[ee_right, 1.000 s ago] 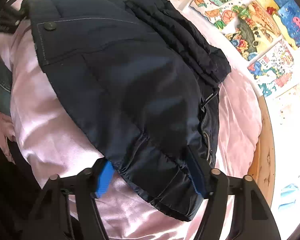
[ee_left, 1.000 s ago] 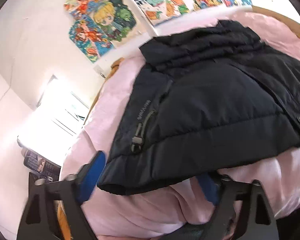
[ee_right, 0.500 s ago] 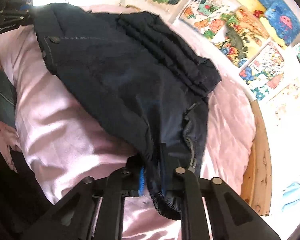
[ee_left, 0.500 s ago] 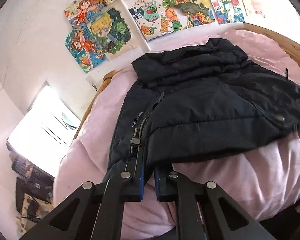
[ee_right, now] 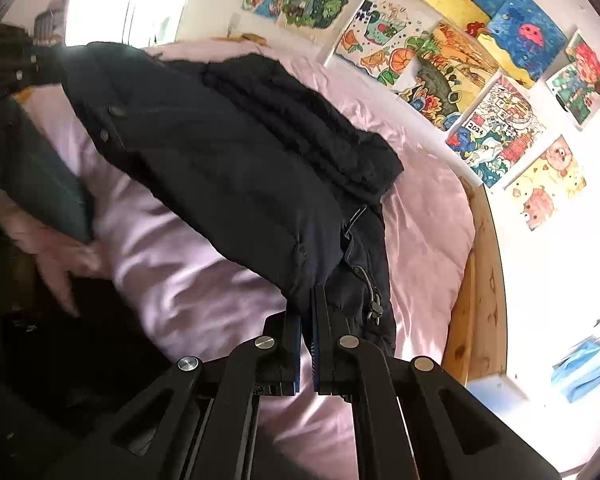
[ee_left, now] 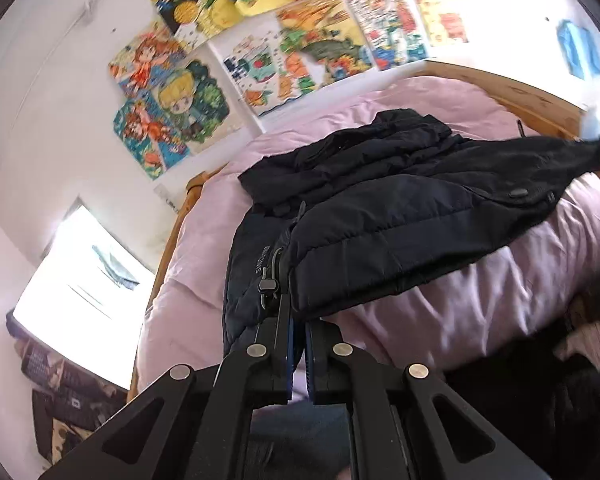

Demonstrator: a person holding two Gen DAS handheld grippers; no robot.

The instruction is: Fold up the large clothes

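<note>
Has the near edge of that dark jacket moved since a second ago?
Yes. The jacket's near edge has lifted off the pink bedding, pinched in both grippers.

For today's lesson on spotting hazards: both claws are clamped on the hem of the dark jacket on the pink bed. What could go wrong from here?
1. Each claw, left and right, pinches only a thin edge of the jacket; the puffy fabric might slip out.
2. The drawcord toggle dangles beside the left claw and could snag.
3. The folded upper part might unfold if pulled.

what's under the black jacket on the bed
A pink duvet lies under the black jacket, showing on every side. The part directly beneath is covered. The left claw and right claw pinch its near hem.
</note>
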